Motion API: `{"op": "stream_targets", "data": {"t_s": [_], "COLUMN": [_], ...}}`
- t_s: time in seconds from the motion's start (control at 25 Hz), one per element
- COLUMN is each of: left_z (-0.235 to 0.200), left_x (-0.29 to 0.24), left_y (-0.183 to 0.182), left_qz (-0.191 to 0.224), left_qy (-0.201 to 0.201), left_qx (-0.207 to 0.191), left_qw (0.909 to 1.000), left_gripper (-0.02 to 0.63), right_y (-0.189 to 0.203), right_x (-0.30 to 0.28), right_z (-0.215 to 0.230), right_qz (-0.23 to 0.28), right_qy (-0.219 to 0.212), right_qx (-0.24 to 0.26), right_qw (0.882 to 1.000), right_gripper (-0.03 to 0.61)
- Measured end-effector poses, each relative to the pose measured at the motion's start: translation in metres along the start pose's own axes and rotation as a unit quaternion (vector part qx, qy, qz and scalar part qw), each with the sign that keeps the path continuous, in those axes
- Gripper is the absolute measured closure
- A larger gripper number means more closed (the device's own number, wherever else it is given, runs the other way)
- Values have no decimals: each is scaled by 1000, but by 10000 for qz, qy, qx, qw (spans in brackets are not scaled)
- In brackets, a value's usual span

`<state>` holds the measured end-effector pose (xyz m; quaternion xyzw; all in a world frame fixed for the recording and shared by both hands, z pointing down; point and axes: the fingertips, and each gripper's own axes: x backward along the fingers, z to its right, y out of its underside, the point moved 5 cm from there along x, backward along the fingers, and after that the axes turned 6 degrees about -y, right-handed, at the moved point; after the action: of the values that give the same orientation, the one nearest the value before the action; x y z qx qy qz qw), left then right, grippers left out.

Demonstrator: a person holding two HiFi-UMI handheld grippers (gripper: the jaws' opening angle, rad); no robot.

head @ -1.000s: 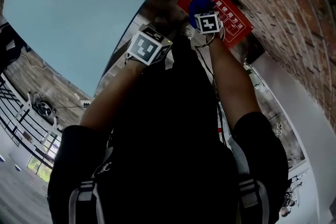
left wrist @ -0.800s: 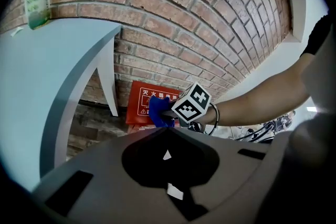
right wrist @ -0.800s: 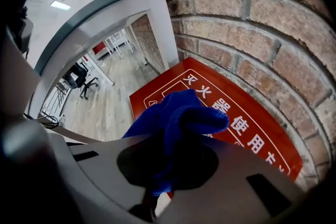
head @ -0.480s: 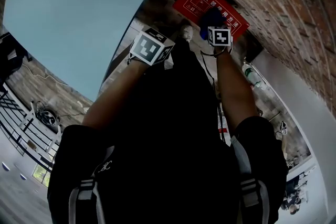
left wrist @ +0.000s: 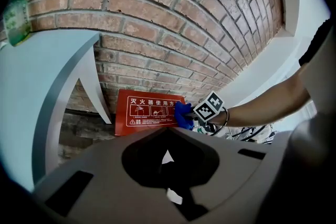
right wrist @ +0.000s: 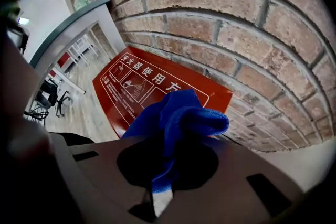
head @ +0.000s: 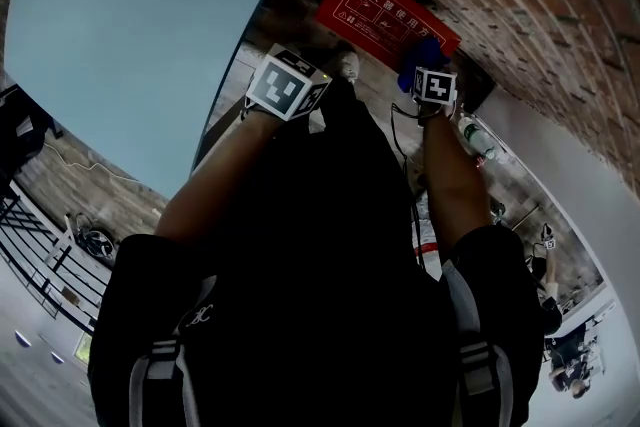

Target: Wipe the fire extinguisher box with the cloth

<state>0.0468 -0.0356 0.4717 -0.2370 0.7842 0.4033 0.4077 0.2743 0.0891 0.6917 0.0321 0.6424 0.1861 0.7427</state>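
The red fire extinguisher box [head: 380, 7] with white print sits against the foot of a brick wall. My right gripper [right wrist: 160, 194] is shut on a bunched blue cloth [right wrist: 178, 122], which lies over the right end of the red box [right wrist: 142, 84]. From the left gripper view, the blue cloth [left wrist: 183, 115] covers the right edge of the box [left wrist: 148, 112], with the right gripper's marker cube [left wrist: 210, 106] behind it. My left gripper [left wrist: 169, 176] hangs back from the box with its jaws together and nothing in them. In the head view its cube [head: 286, 85] is left of the box.
A brick wall [left wrist: 173, 18] rises behind the box. A white pillar [left wrist: 47, 86] stands to the box's left and a white wall [left wrist: 273, 55] to its right. A green bottle [head: 478, 141] lies right of the right arm. Desks and chairs [right wrist: 50, 94] stand farther off.
The right gripper has slid the blue cloth across the red box from its left part to its right end. The left gripper has stayed nearly still.
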Motion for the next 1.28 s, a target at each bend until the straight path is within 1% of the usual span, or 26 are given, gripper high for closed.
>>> {"op": "stream_targets", "data": {"t_s": [0.12, 0.28, 0.4, 0.48, 0.6, 0.68, 0.8, 0.88, 1.0, 1.08, 1.2, 1.28], "left_z": [5, 16, 25, 29, 34, 37, 41, 46, 55, 62, 75, 83], "left_x": [-14, -43, -47, -47, -46, -44, -42, -40, -26, -14, 10, 29], "left_y": [6, 10, 10, 11, 11, 8, -7, -12, -15, -17, -23, -28], "left_qz": [-40, -258, -423, -489, -537, -542, -309, -209, -163, -65, 197, 453], "left_qy": [34, -163, -304, -381, -432, -420, -359, -331, -294, -188, 88, 140], "left_qx": [66, -26, -114, -186, -238, -332, -617, -809, -989, -1051, -1019, -1123], "left_qw": [10000, 9995, 9986, 9979, 9973, 9971, 9970, 9960, 9945, 9943, 9946, 9925], "left_gripper": [615, 615, 615, 615, 615, 615, 615, 615, 615, 615, 615, 615], "right_y": [9, 22, 28, 29, 26, 20, 6, 2, -1, -4, -4, -3], "right_x": [1, -4, 2, 10, 26, 38, 59, 78, 107, 127, 163, 187], "right_z": [9, 26, 29, 26, 12, -1, -16, -23, -33, -40, -56, -70], "right_qz": [-38, -81, -272, -181, 350, 771, 1330, 1552, 1906, 2165, 2578, 2881], "right_qy": [104, 189, 334, 407, 290, 135, -46, 0, 106, 192, 344, 419], "right_qx": [-193, -364, -493, -576, -574, -563, -537, -439, -509, -559, -715, -818], "right_qw": [9998, 9991, 9979, 9973, 9973, 9953, 9896, 9869, 9803, 9745, 9629, 9532], "right_gripper": [537, 537, 537, 537, 537, 537, 537, 537, 537, 537, 537, 537]}}
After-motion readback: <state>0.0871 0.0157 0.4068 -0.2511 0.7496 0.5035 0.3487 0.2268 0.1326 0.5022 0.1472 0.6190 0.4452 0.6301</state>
